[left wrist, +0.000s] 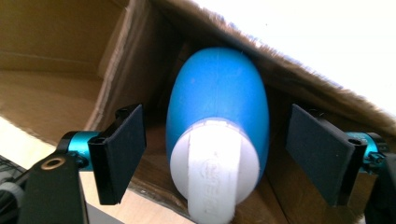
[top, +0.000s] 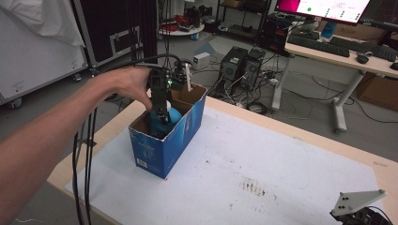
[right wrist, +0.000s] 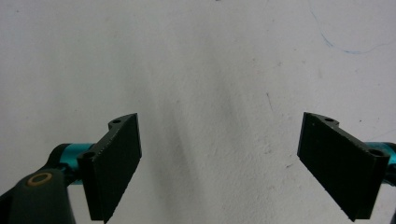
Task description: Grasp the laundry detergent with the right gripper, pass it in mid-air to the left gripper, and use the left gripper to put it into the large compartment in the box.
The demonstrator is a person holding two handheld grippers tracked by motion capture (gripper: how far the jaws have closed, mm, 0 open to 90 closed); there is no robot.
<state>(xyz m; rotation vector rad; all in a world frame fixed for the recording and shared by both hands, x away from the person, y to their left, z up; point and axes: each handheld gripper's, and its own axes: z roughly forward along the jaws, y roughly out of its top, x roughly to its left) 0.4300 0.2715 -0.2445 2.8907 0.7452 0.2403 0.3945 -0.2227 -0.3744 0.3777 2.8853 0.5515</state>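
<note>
Left tongs (left wrist: 217, 158) dip into the open blue cardboard box (top: 180, 136) near the worktop's (top: 291, 178) far-left edge, spread wide beside the smooth blue, white-capped bulb (left wrist: 219, 107), not touching. Right tongs (right wrist: 219, 163) gape over bare white worktop.

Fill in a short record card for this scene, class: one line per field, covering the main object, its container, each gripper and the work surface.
Main object: blue bottle with a white cap
Container: open blue cardboard box, bottle inside it
Left gripper: reaching down into the box, jaws apart on either side of the bottle, pads not pressing it
Right gripper: jaws open, nothing between them, over the white sheet
Work surface: table covered by a white sheet with dark smudges
Box position: near the table's far left corner in the high view
</note>
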